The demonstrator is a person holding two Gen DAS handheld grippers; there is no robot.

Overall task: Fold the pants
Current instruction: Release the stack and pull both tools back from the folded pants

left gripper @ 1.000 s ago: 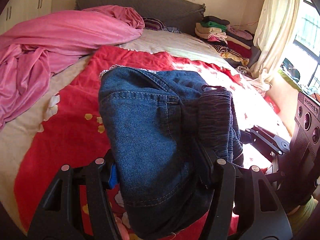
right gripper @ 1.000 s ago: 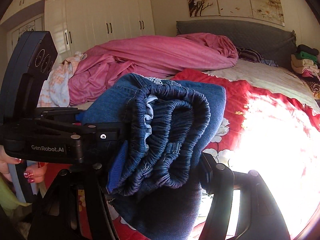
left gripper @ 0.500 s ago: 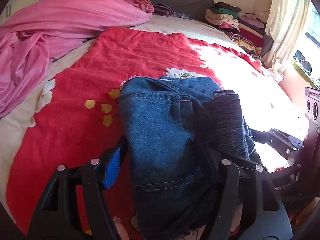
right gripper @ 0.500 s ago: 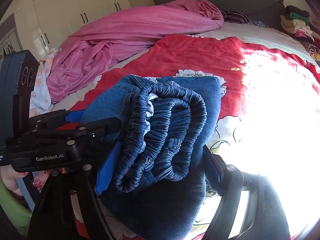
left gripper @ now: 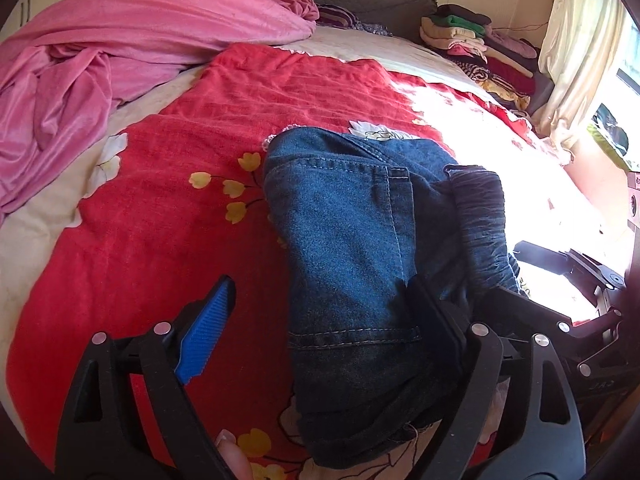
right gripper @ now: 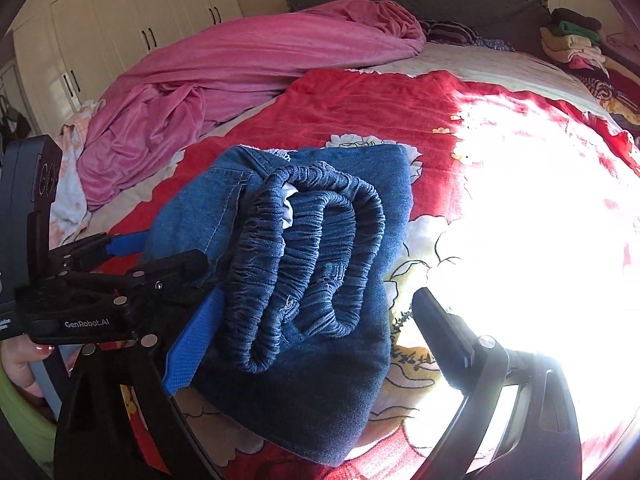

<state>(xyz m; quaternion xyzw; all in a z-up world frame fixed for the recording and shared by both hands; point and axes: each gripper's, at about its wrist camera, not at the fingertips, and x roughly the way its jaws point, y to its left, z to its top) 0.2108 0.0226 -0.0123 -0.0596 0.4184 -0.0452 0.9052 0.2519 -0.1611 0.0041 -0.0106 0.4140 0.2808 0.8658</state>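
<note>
The folded blue jeans lie as a thick bundle on the red flowered blanket. My left gripper straddles their near end with its jaws opening: the blue pad stands clear of the denim, while the other finger rests against it. In the right wrist view the jeans show their gathered elastic waistband. My right gripper is also opening around them; its blue pad is beside the cloth and the far finger is apart. Each gripper shows in the other's view, the left gripper and the right gripper.
A crumpled pink blanket covers the bed's far left. Folded clothes are stacked by the grey headboard, with a curtain and window to the right. White wardrobes stand behind. Strong sunlight washes out the bed's right side.
Both grippers came down with the jeans bundle until it rested on the red blanket. Their jaws spread wider, and the pads came away from the denim.
</note>
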